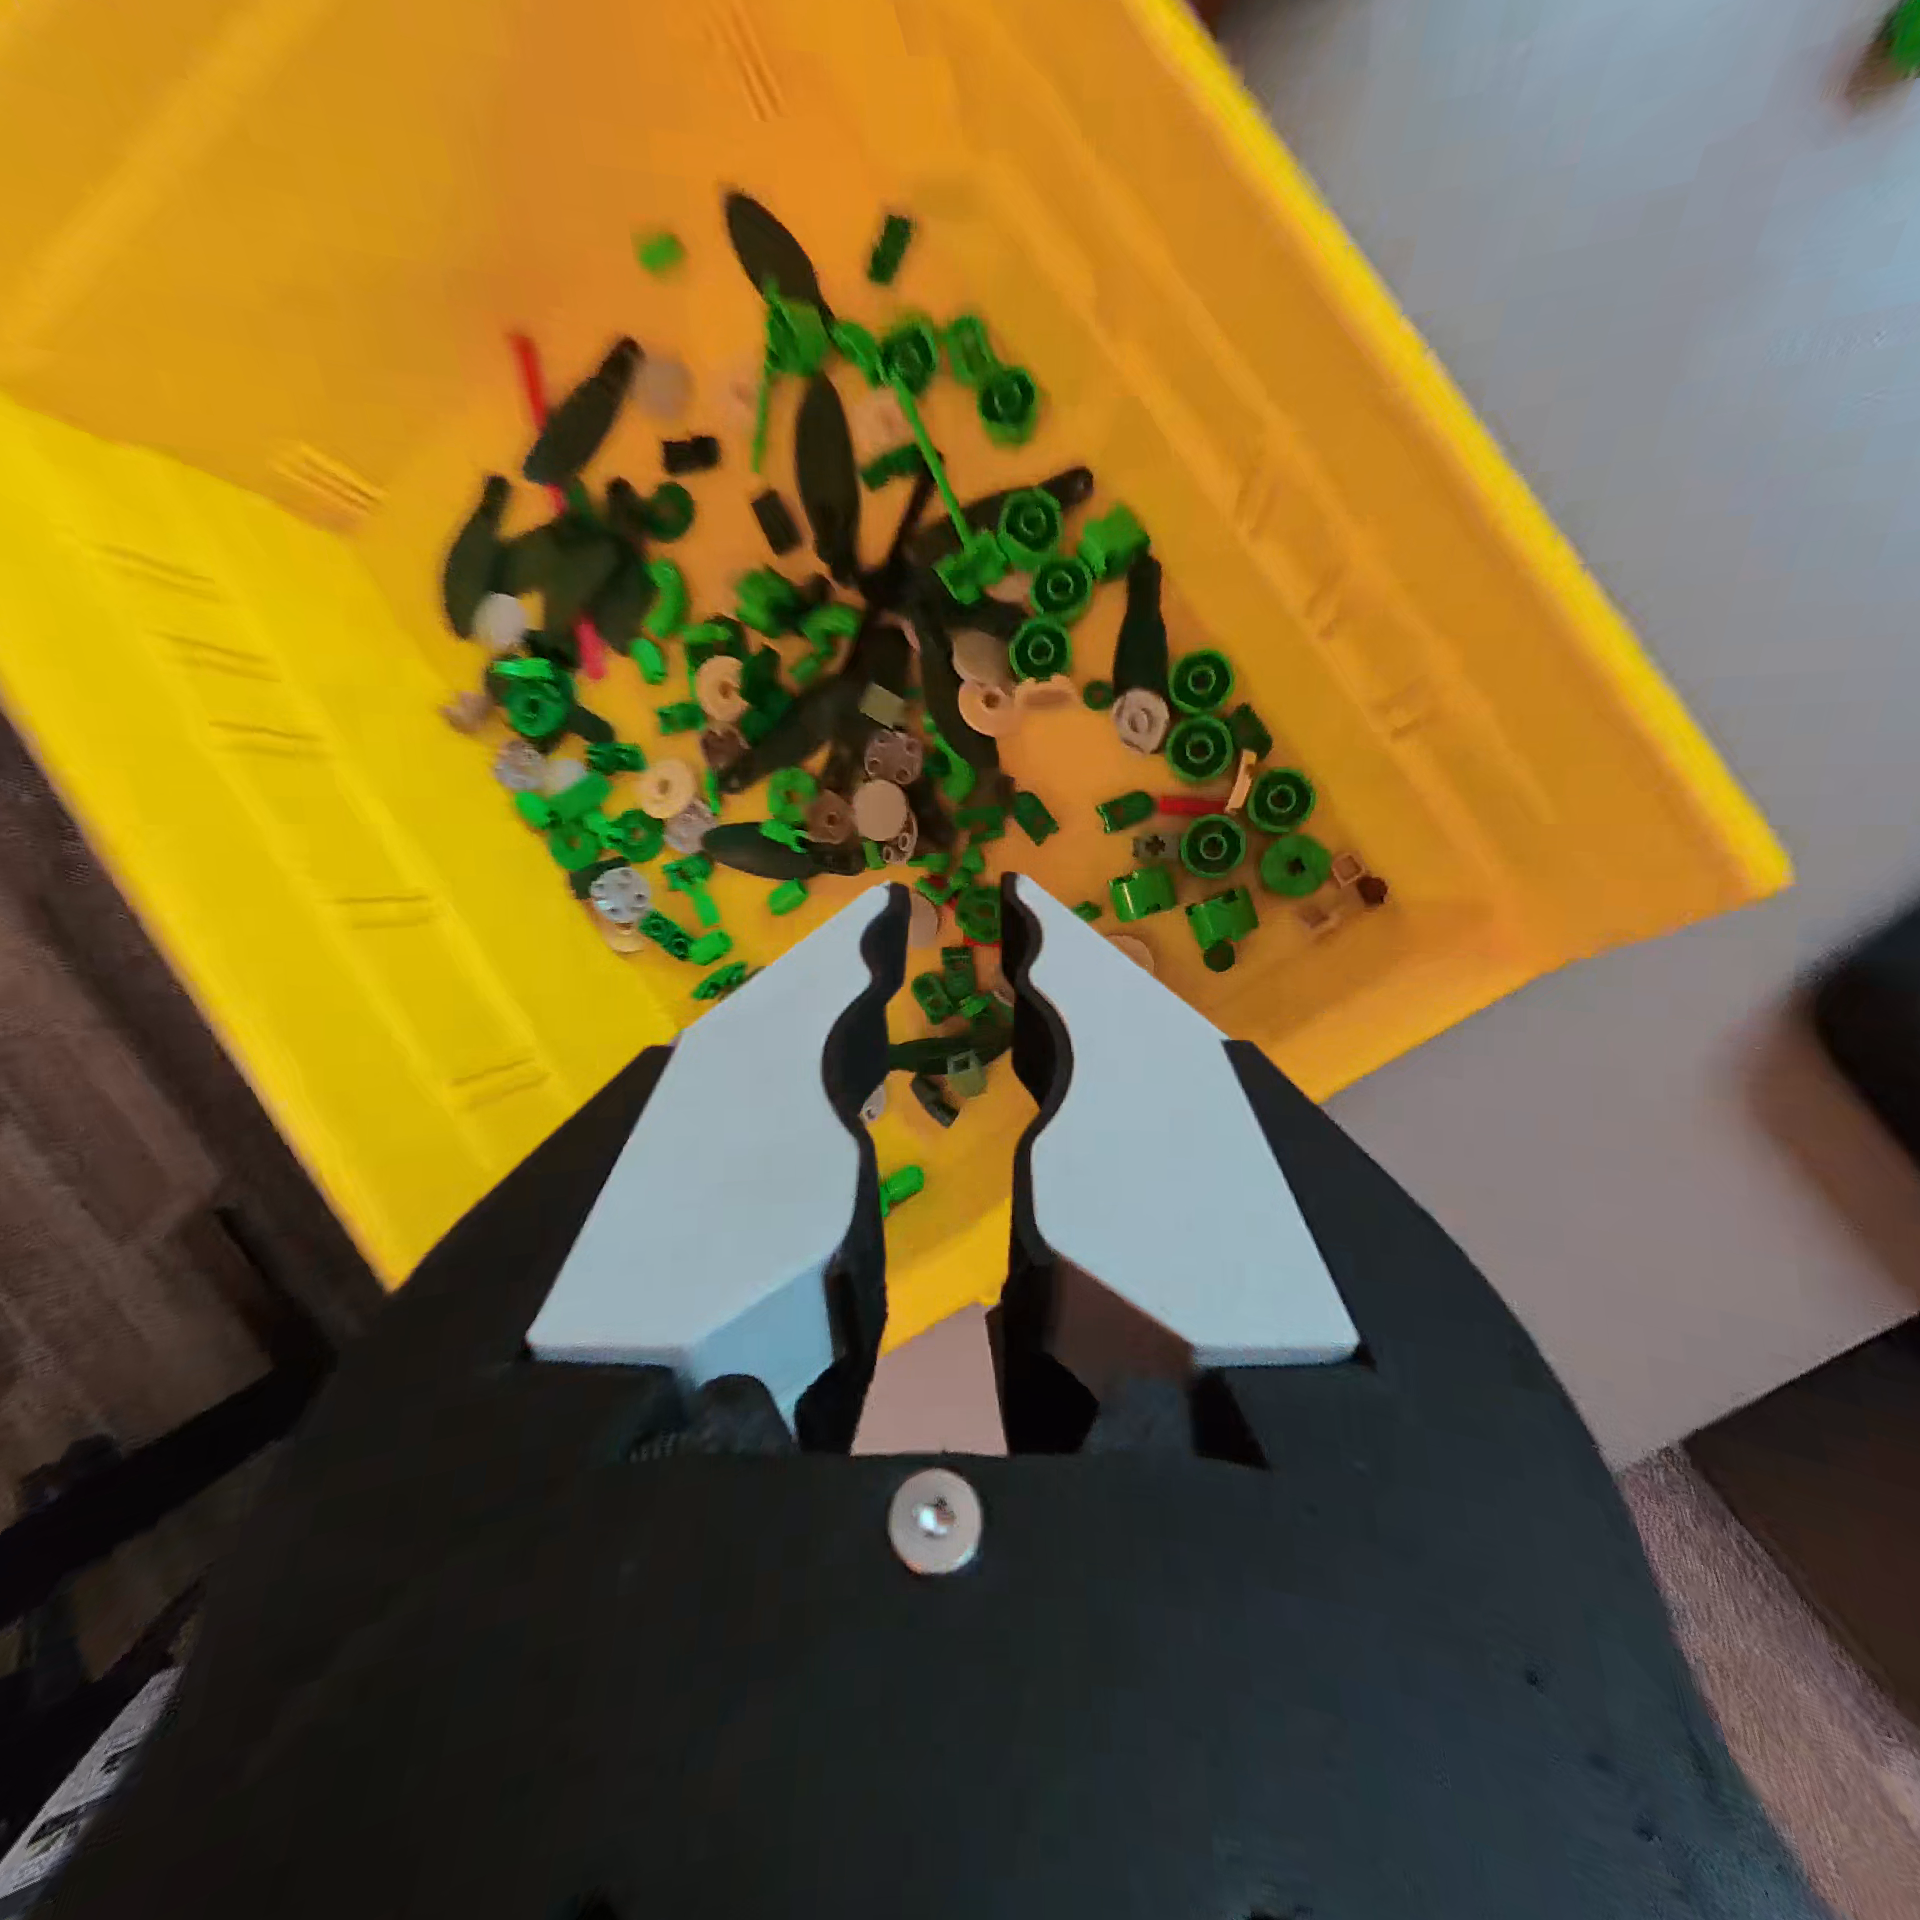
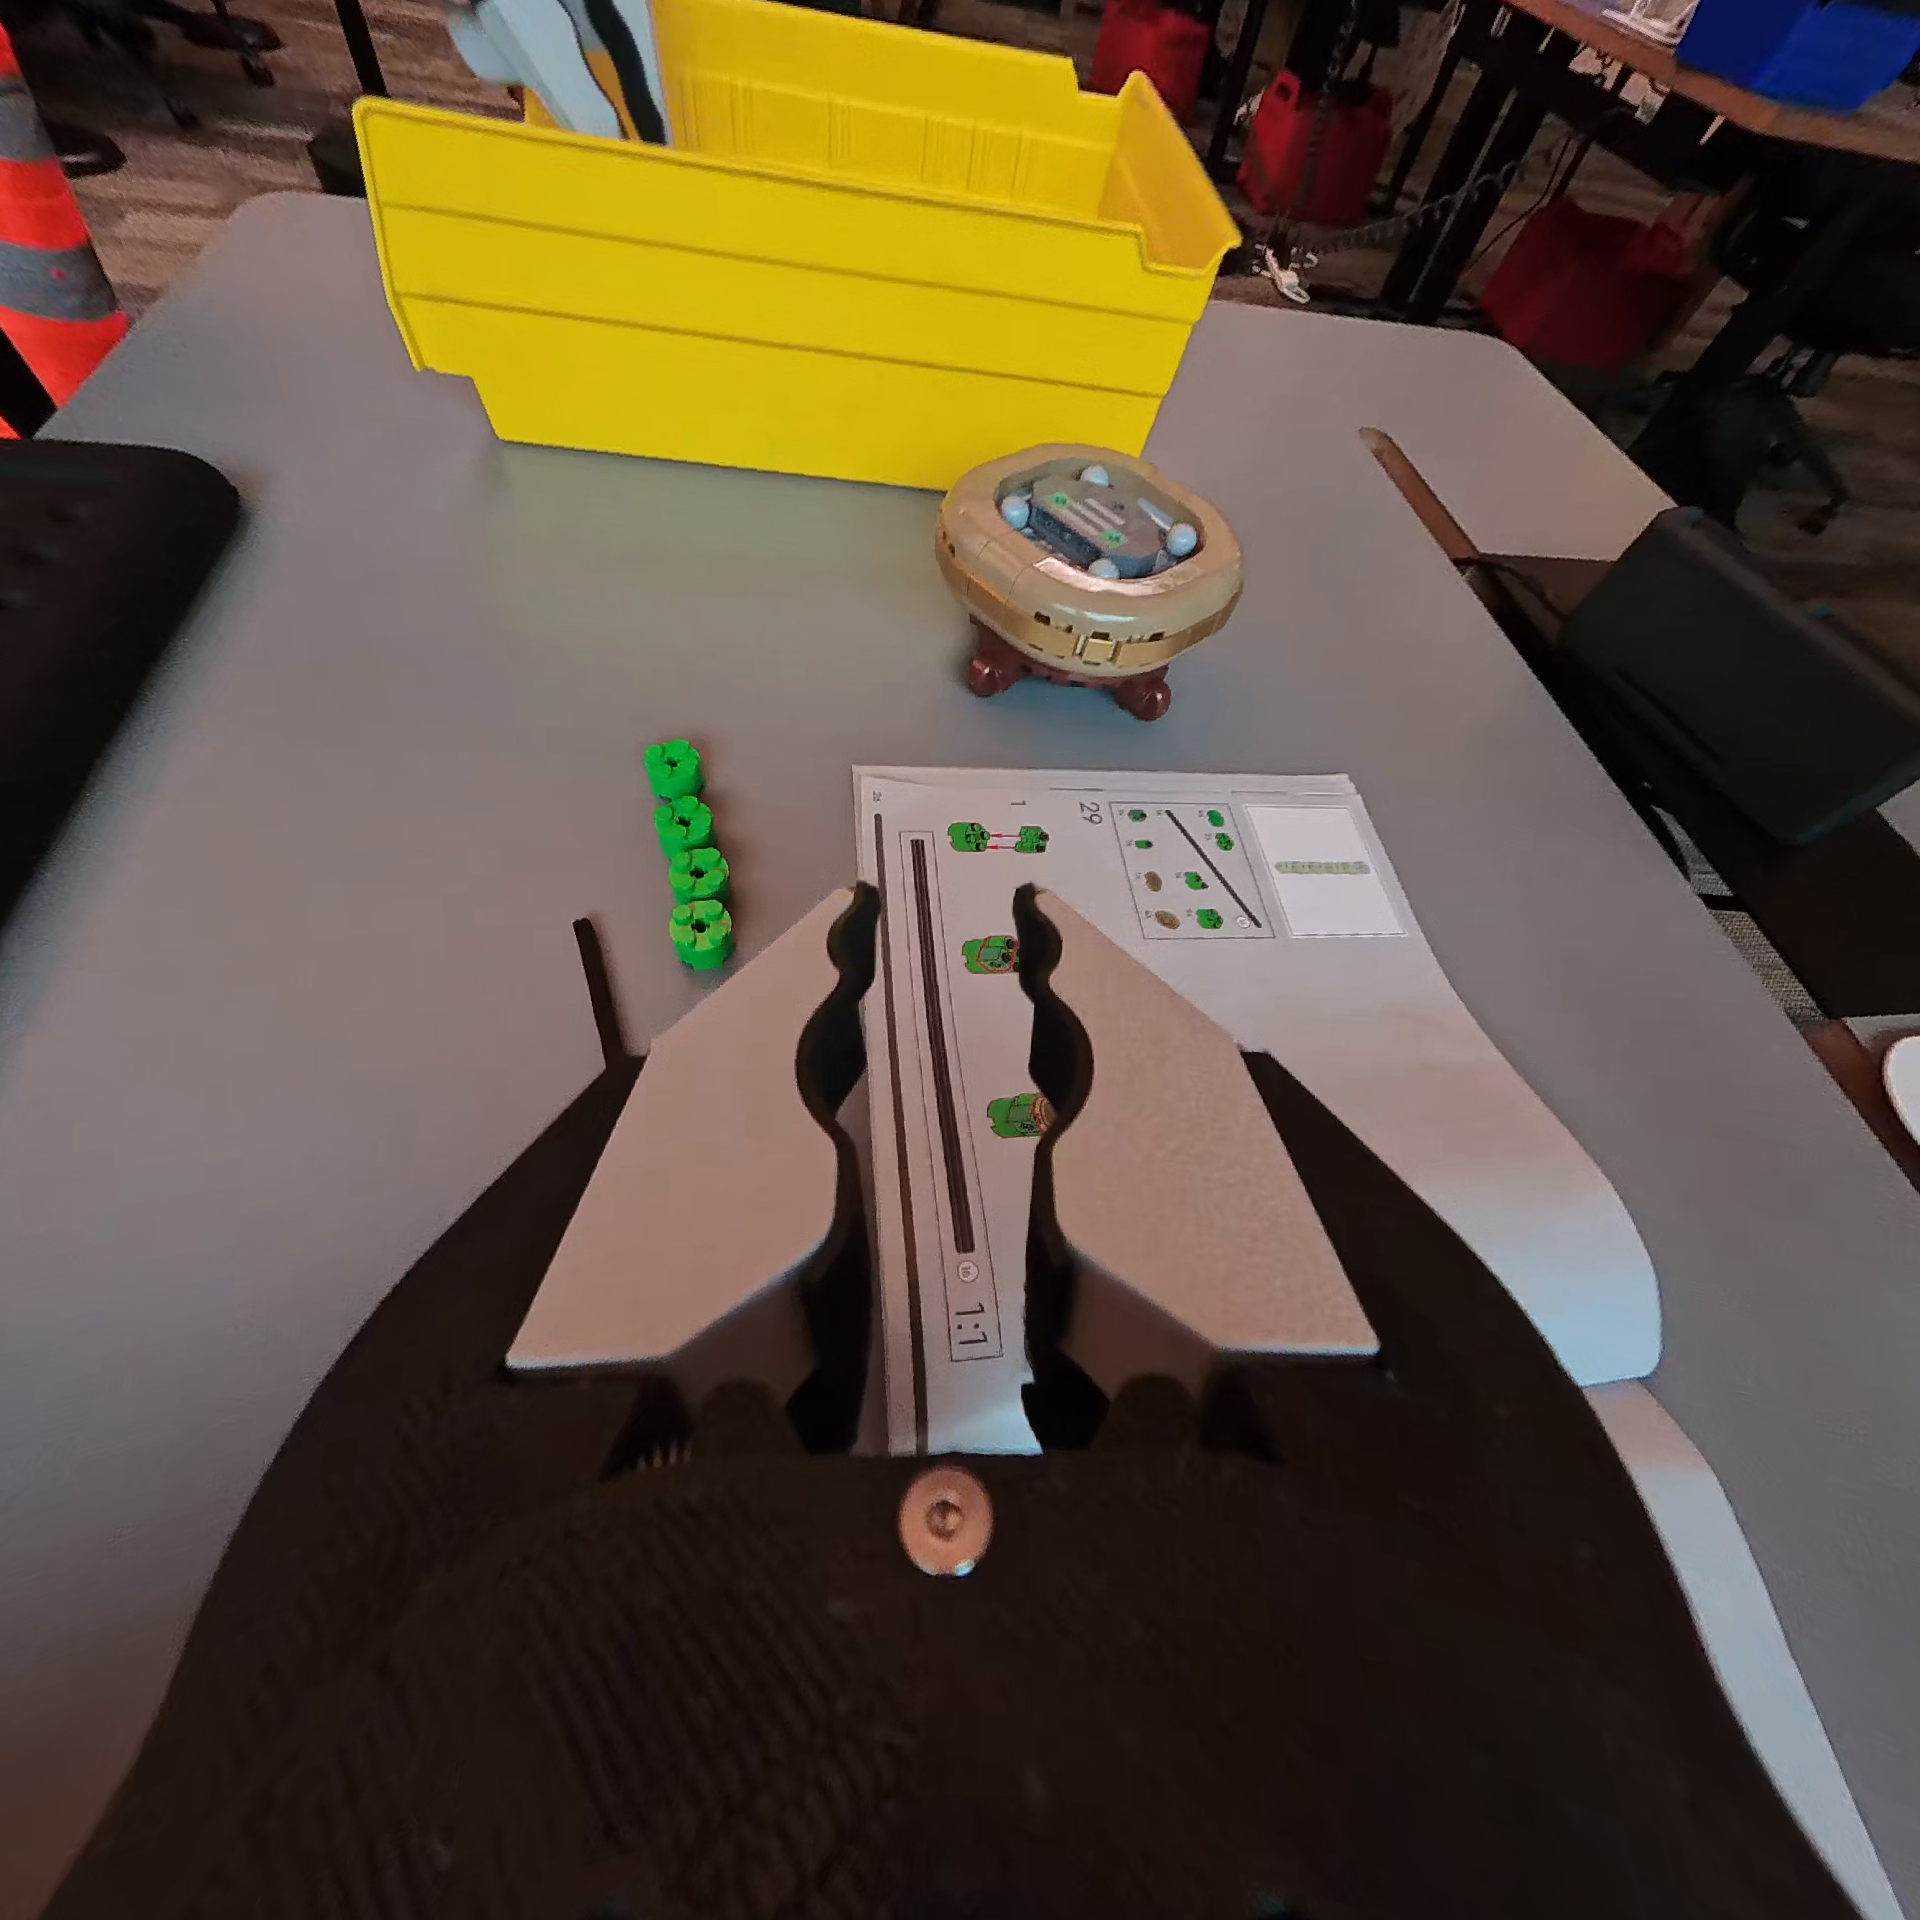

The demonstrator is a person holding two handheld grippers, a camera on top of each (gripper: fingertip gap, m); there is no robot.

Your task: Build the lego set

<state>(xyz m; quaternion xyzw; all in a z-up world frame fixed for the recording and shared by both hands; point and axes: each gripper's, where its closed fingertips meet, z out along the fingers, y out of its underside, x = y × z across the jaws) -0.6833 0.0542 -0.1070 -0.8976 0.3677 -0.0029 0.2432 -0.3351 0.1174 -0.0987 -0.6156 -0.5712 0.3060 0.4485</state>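
A yellow bin (image 1: 1195, 343) holds a pile of loose Lego pieces (image 1: 883, 665): green round bricks, dark leaf shapes, tan and grey rounds, red pins. My left gripper (image 1: 954, 889) hangs above the bin's near side, open and empty. It also shows over the yellow bin (image 2: 790, 301) in the right wrist view (image 2: 561, 62). My right gripper (image 2: 943, 894) is open and empty above the instruction booklet (image 2: 1174, 997). Several green round bricks (image 2: 690, 854) lie in a row left of the booklet. A thin dark rod (image 2: 597, 982) lies beside them. A tan pot build (image 2: 1089, 578) on brown feet stands behind the booklet.
The grey table (image 2: 436, 675) carries everything. A black object (image 2: 94, 582) sits at its left edge and a dark case (image 2: 1745, 665) at its right. An orange cone (image 2: 42, 208) stands on the floor at far left. To reach the thin dark rod (image 2: 597, 982) in a straight line is about 9 cm for my right fingers, about 35 cm for my left.
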